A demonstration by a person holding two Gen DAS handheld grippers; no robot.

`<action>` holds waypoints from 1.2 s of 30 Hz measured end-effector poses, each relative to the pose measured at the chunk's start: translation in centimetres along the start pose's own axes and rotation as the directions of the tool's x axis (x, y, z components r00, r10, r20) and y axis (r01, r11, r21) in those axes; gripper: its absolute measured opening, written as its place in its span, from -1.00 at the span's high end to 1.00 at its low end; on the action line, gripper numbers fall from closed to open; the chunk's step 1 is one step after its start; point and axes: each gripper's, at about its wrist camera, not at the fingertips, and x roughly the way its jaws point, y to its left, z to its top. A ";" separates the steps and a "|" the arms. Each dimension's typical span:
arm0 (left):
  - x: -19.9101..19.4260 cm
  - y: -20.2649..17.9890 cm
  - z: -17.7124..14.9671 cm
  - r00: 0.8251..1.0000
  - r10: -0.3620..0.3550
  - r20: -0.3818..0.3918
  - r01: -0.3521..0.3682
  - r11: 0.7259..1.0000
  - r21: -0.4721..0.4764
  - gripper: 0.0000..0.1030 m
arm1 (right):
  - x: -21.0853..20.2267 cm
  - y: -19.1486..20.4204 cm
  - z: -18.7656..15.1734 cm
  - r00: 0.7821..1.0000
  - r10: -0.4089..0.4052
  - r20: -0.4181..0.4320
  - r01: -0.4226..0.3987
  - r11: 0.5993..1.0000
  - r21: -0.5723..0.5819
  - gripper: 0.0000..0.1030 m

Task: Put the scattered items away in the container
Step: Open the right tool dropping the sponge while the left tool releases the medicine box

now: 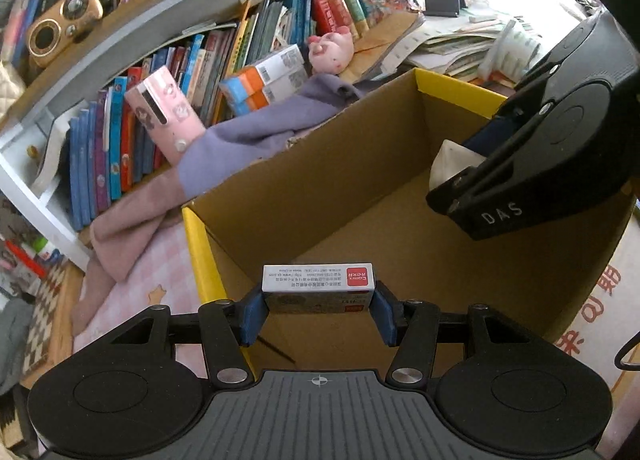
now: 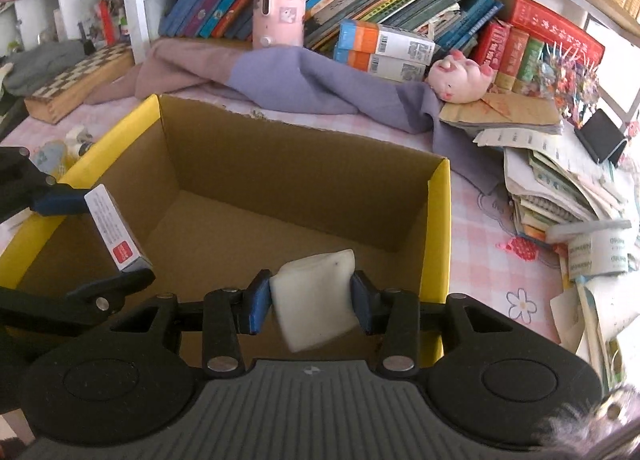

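An open cardboard box with yellow rims stands on the pink checked table, its floor bare. My left gripper is shut on a small white staples box with a red label, held over the box's near left corner; it also shows in the right wrist view. My right gripper is shut on a white eraser, held above the box near its right wall. The right gripper also shows in the left wrist view with the eraser between its fingers.
A purple and pink cloth lies behind the box. Behind it stand books, a pink case, orange and blue boxes and a pink pig toy. Stacked papers lie at right, a chessboard box at left.
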 end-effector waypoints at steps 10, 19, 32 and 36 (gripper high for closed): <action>0.4 0.3 -0.3 1.000 0.000 -0.013 -0.001 0.999 -0.040 -0.06 | 0.9 0.7 0.5 0.999 0.039 -0.017 -0.040 0.998 -0.055 0.21; -0.1 0.1 -0.1 0.999 0.028 0.017 -0.027 0.998 -0.059 -0.67 | 0.3 0.8 0.5 0.999 0.045 0.014 -0.044 0.997 -0.060 -0.27; -4.4 0.2 0.1 0.989 0.092 0.118 -0.077 0.990 -0.121 -0.94 | -4.7 -0.4 -0.2 0.984 -0.027 0.174 0.013 0.996 0.085 -0.54; -5.6 1.4 -0.4 0.989 0.099 0.111 -0.074 0.975 -0.209 -0.95 | -6.7 -0.6 -1.0 0.973 -0.046 0.225 0.015 0.990 0.138 -0.62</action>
